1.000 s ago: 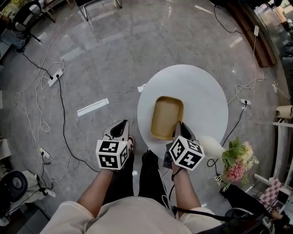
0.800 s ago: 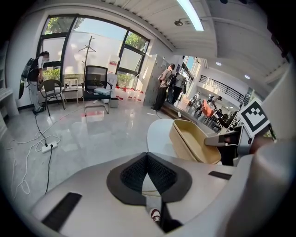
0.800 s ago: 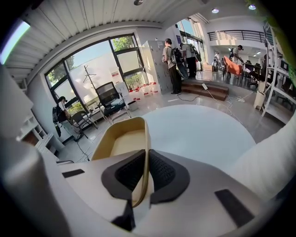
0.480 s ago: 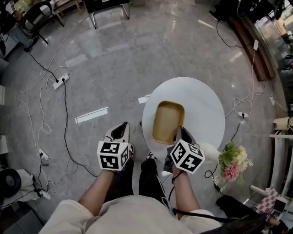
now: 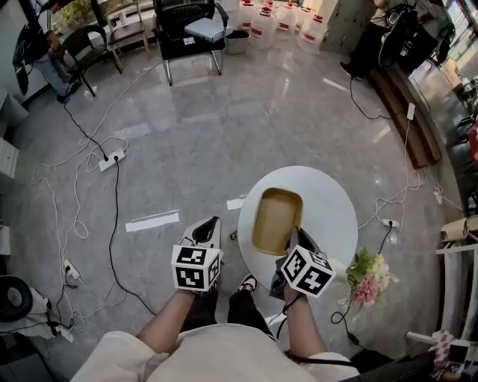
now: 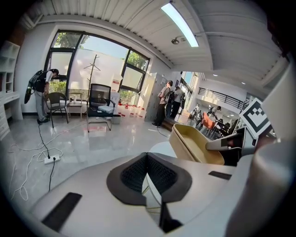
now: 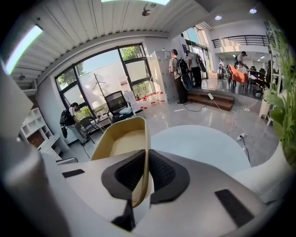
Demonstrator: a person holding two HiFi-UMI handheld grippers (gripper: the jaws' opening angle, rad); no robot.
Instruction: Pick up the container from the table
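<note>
A tan, shallow rectangular container point(image 5: 275, 218) hangs tilted over the round white table point(image 5: 336, 209). My right gripper point(image 5: 294, 234) is shut on its near rim. In the right gripper view the thin rim point(image 7: 144, 152) runs between the two dark pads and the container's hollow point(image 7: 121, 139) opens away from me above the table point(image 7: 199, 143). My left gripper point(image 5: 213, 224) is off the table's left edge, over the floor, shut with nothing in it. Its view shows the pads point(image 6: 134, 173) meeting and the container point(image 6: 194, 144) to the right.
A bunch of flowers point(image 5: 367, 280) stands right of the table. Cables and a power strip point(image 5: 112, 159) lie across the grey floor to the left. Chairs point(image 5: 190, 26) and water bottles point(image 5: 280, 16) line the far side, and people stand in the background.
Both grippers have risen, and the container has come up off the table with the right one. The table and floor look smaller and farther below.
</note>
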